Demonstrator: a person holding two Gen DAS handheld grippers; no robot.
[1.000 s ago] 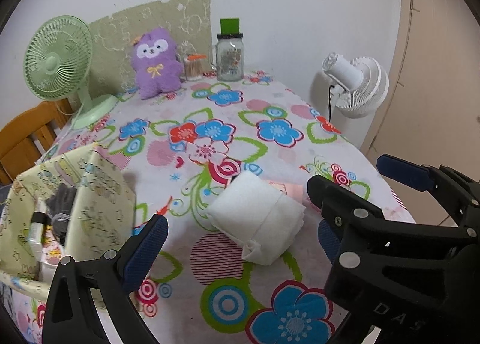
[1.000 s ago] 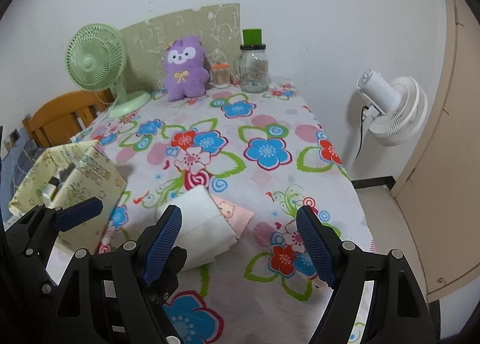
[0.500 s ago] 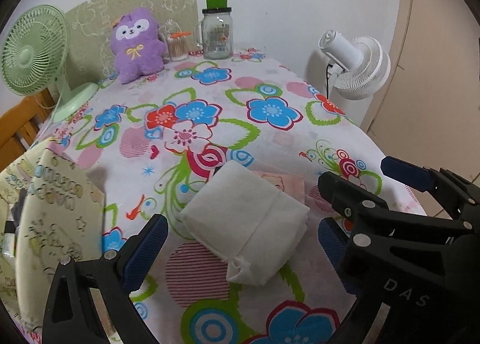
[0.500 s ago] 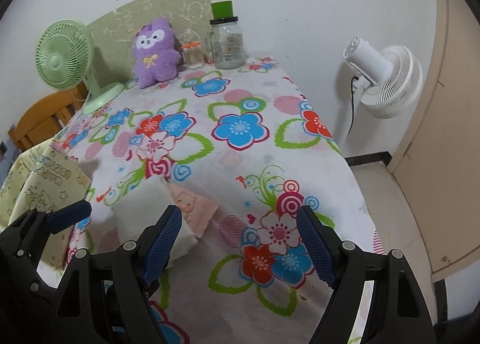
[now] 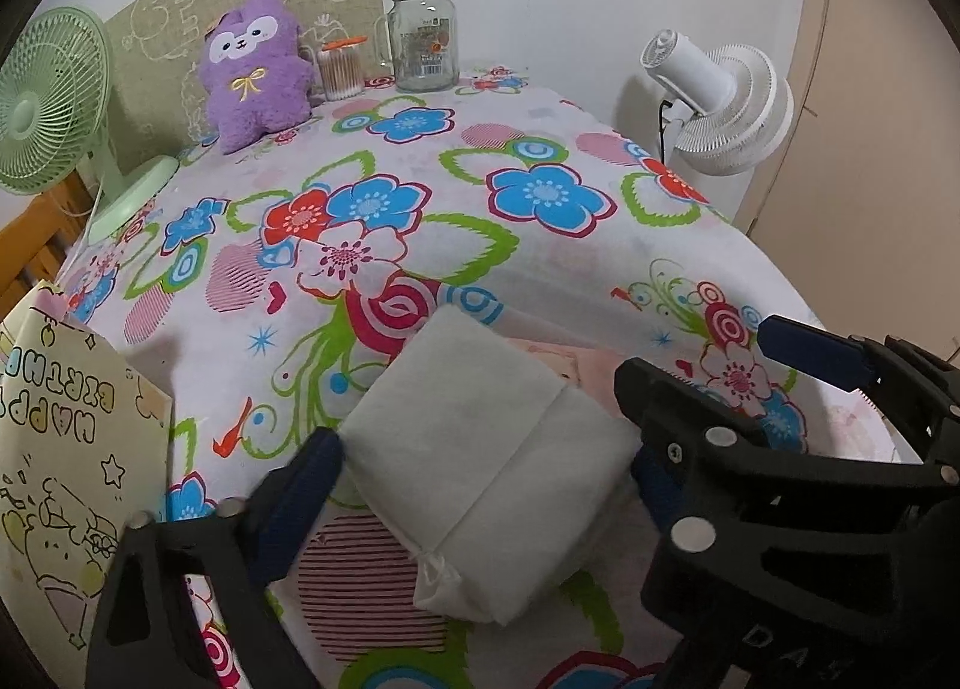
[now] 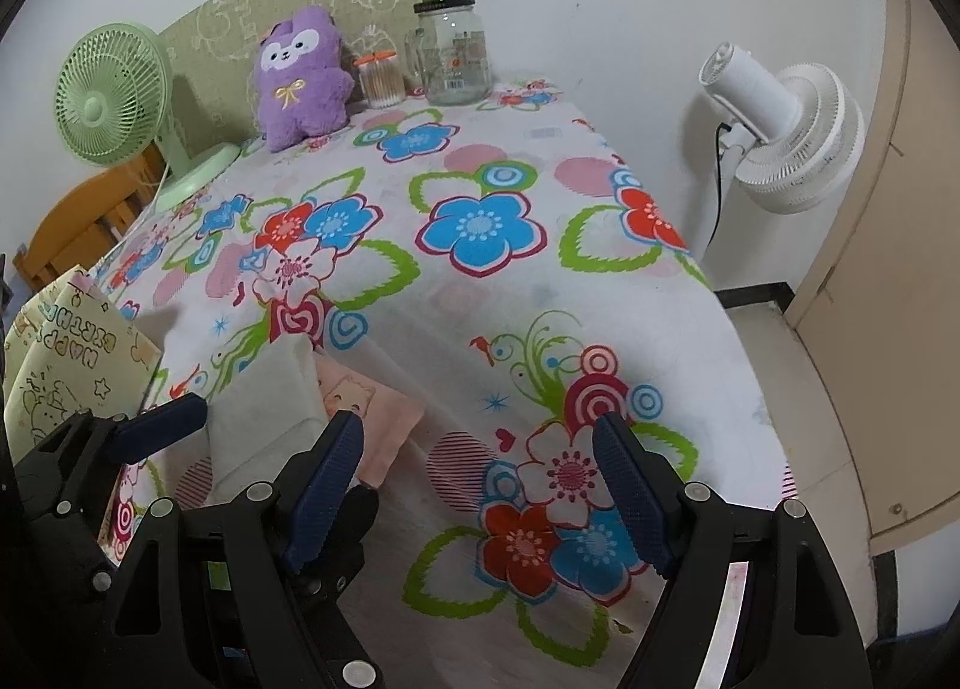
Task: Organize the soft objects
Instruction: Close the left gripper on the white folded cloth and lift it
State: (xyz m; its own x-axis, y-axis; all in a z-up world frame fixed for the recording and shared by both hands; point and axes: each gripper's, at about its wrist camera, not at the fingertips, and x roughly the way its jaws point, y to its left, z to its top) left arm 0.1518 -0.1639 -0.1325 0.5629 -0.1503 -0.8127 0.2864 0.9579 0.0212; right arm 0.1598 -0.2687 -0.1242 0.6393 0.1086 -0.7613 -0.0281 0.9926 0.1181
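Observation:
A folded white soft pad [image 5: 480, 461] lies on the flowered tablecloth [image 5: 420, 209], on top of a pink cloth [image 5: 564, 359]. My left gripper [image 5: 480, 479] is open, its jaws on either side of the white pad, which sits between them. My right gripper [image 6: 474, 485] is open and empty over the cloth, to the right of the white pad [image 6: 264, 413] and the pink cloth [image 6: 372, 407]. A purple plush toy [image 5: 252, 71] sits at the far end; it also shows in the right wrist view [image 6: 300, 77].
A yellow paper gift bag [image 5: 66, 449] stands at the near left. A green fan [image 5: 42, 107], a glass jar [image 5: 423, 41] and a cotton swab pot [image 5: 342, 68] stand at the back. A white fan [image 6: 774, 137] stands off the right edge.
My left gripper has moved forward and down so that its open jaws now straddle the white pad. My right gripper has shifted to the right.

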